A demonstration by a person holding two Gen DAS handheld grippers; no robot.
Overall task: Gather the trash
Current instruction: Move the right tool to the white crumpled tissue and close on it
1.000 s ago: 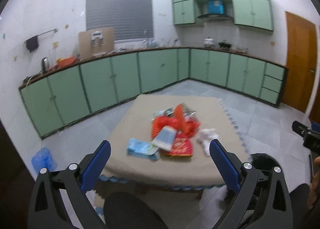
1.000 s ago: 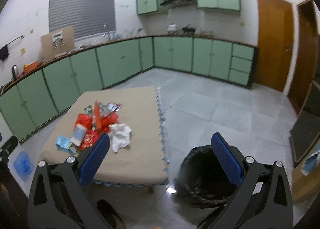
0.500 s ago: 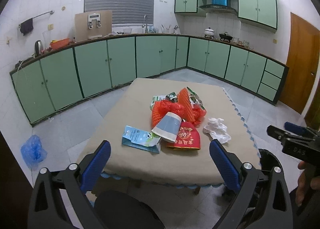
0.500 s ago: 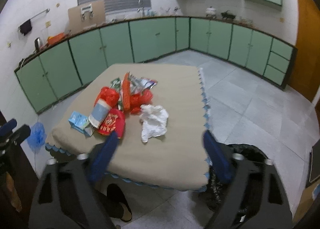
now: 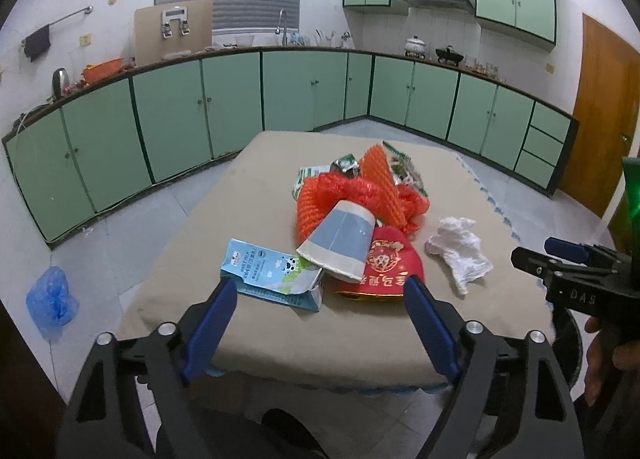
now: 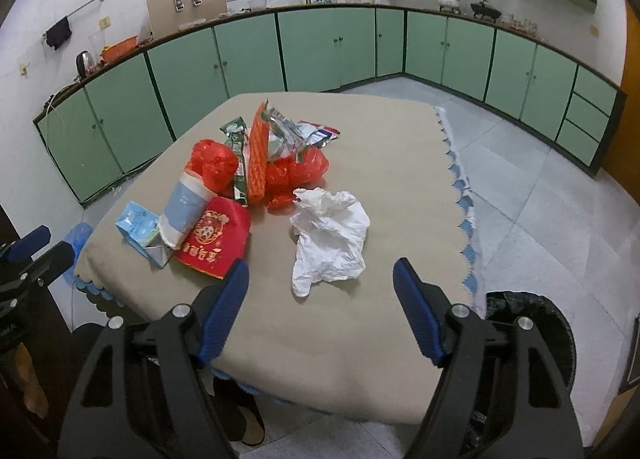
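Both tools hang above the near edge of the surface [image 6: 360, 339], which is draped in a beige cloth with a blue scalloped hem. The left tool [image 5: 318, 295] has just been narrowing its blue pads yet is still spread wide, gripping nothing; framed between its tips in the left wrist view are the flattened blue milk carton [image 5: 272, 279] and, beside it toward 3 o'clock, the red packet with gold print [image 5: 384, 267]. A paper cup [image 5: 340, 243] lies on its side across both, with the orange mesh netting [image 5: 344, 195] and foil wrappers [image 6: 288, 131] heaped behind it at 12 o'clock.

The right tool [image 6: 320, 279] also stands spread and empty, its blue pads having drawn slightly closer. Just beyond its tips, untouched, lies the crumpled white tissue [image 6: 328, 235], apart from the heap. On the floor at 4 o'clock from the surface stands a bin lined with a black bag [image 6: 532, 315].
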